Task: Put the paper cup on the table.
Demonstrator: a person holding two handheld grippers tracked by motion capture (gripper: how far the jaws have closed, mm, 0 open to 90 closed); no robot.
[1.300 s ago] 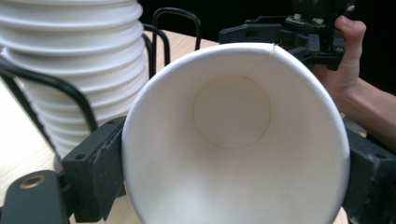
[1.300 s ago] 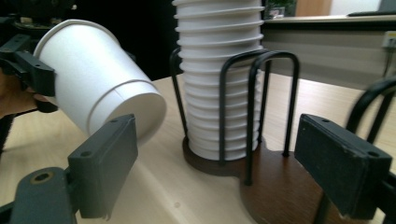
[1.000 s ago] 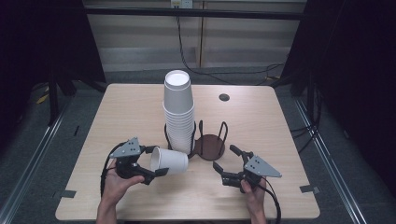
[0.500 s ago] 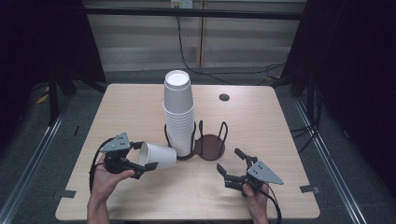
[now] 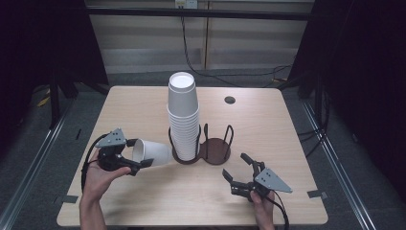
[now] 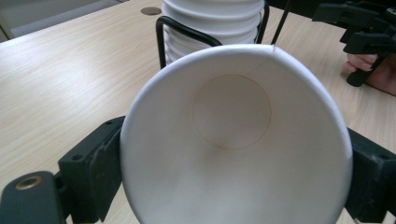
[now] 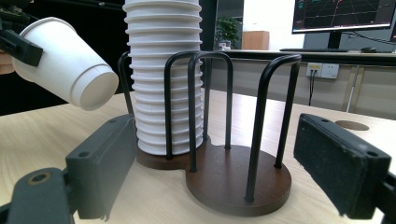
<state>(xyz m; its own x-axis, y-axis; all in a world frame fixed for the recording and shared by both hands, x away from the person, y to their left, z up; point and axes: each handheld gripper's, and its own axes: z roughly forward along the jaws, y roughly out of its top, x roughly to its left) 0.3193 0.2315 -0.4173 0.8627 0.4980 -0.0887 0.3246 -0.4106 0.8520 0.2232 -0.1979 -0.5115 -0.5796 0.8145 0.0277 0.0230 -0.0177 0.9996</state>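
Observation:
A white paper cup point(image 5: 152, 152) lies on its side in the air, its mouth toward my left gripper point(image 5: 139, 153), which is shut on its rim. In the left gripper view the cup point(image 6: 233, 140) sits between both jaws, which have just been opening a little while their pads still press on it. A tall stack of white cups point(image 5: 183, 115) stands in one ring of a dark wooden two-ring holder point(image 5: 215, 148); the other ring is bare. My right gripper point(image 5: 235, 165) stands open on the near right, aimed at the holder point(image 7: 238, 177), nothing between its jaws.
The light wooden table point(image 5: 287, 134) has a round cable hole point(image 5: 230, 99) at its far right. Black wire hoops rise from the holder's base. Dark floor and cables lie beyond the far edge.
My left gripper has carried the cup leftward and slightly upward, away from the stack. The right gripper has hardly moved.

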